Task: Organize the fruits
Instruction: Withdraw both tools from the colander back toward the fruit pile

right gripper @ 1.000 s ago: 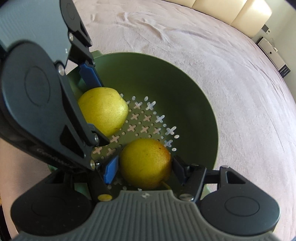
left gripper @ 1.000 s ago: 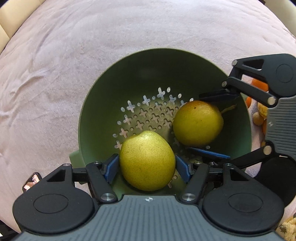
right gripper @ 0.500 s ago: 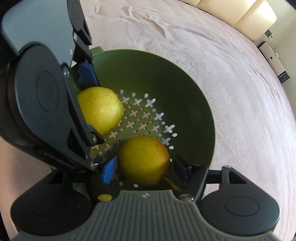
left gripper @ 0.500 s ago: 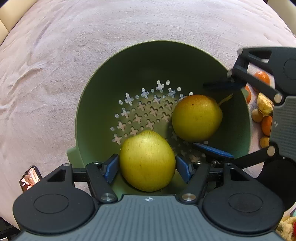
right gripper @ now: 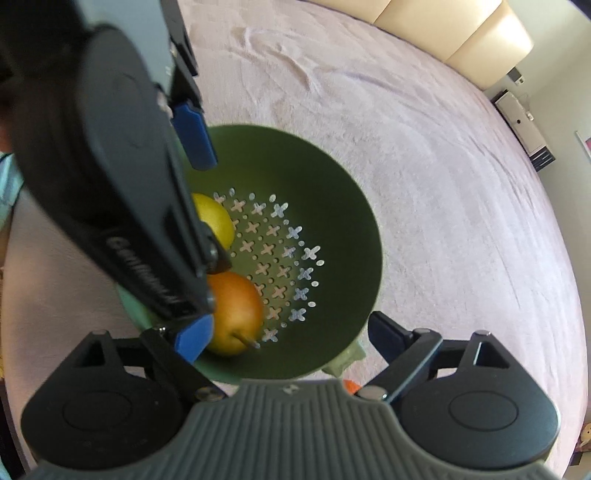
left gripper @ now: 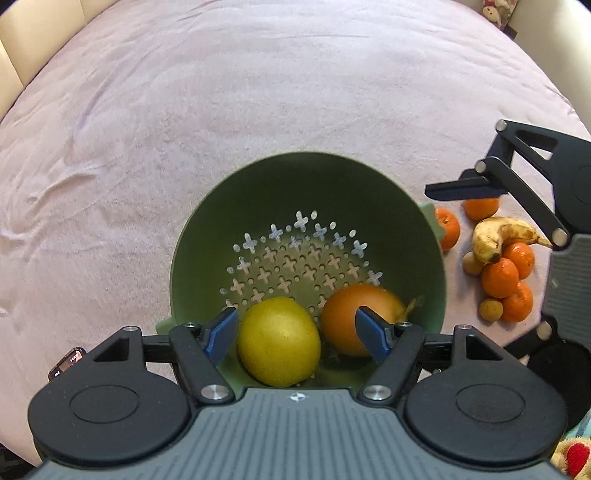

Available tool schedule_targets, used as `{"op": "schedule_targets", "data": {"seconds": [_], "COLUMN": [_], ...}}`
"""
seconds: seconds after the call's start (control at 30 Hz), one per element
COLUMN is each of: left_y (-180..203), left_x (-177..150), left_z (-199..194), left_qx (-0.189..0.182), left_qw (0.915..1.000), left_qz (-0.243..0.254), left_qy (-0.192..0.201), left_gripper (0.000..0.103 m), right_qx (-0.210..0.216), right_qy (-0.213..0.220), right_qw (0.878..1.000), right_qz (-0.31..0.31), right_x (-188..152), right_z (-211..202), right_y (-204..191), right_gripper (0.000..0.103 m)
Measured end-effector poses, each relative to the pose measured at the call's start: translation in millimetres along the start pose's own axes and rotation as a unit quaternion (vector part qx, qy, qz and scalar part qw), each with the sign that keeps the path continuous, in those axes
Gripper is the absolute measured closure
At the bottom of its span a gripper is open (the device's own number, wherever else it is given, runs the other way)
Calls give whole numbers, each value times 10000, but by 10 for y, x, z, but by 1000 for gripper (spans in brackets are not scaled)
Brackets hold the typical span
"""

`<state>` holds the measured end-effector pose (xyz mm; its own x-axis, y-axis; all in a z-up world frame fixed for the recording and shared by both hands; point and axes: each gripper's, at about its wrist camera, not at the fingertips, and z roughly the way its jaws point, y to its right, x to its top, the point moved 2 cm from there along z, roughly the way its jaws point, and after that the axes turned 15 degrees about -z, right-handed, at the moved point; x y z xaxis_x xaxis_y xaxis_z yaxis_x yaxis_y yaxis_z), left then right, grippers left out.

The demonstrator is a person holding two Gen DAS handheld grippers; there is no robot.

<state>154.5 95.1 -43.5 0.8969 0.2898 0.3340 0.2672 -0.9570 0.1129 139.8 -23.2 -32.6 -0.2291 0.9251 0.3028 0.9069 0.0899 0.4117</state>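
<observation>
place: home, likely a bedroom | wide pink plush bedspread [left gripper: 258, 92] | cream padded headboard panels [right gripper: 461, 33] at 1 o'clock | small stuffed toy [left gripper: 496, 9] at 1 o'clock

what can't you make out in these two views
- Yellow pear: right view, mostly hidden behind the left gripper.
- Orange pear: left view, blurred, partly behind a blue pad.
- Fruit pile: left view, partly covered by the right gripper; right view shows only an orange sliver.
- Small screen at the left view's lower left: too small to read.
</observation>
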Motion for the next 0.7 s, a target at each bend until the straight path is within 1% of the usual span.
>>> {"op": "schedule_targets", "data": {"seconds": [0.2,0.4,0.53,0.7], "left_y": [71,155,224,355], "left_x": [-2,-45,-86,-163], "left_z": [-132,-282,-384,-506], "left_qx": [-25,-193,-361,-734], "left_qw": [9997,9983,9961,9911], "left_qz": [88,167,171,233], "left_qy": [219,523,791,1088], "left_gripper": [19,19,19,18], "right_qx": [-226,-411,-612,-939], "right_qy": [160,406,528,712], "right_qw": [9988,9908,9794,9550], "right_qz": [392,1222,1849,2722], "right_x": [-67,-275,-458,-730], "right_z": [-242,-471,-615,-811], "right_y": [-65,-124,-161,-199], "right_gripper": [15,15,15,15]}}
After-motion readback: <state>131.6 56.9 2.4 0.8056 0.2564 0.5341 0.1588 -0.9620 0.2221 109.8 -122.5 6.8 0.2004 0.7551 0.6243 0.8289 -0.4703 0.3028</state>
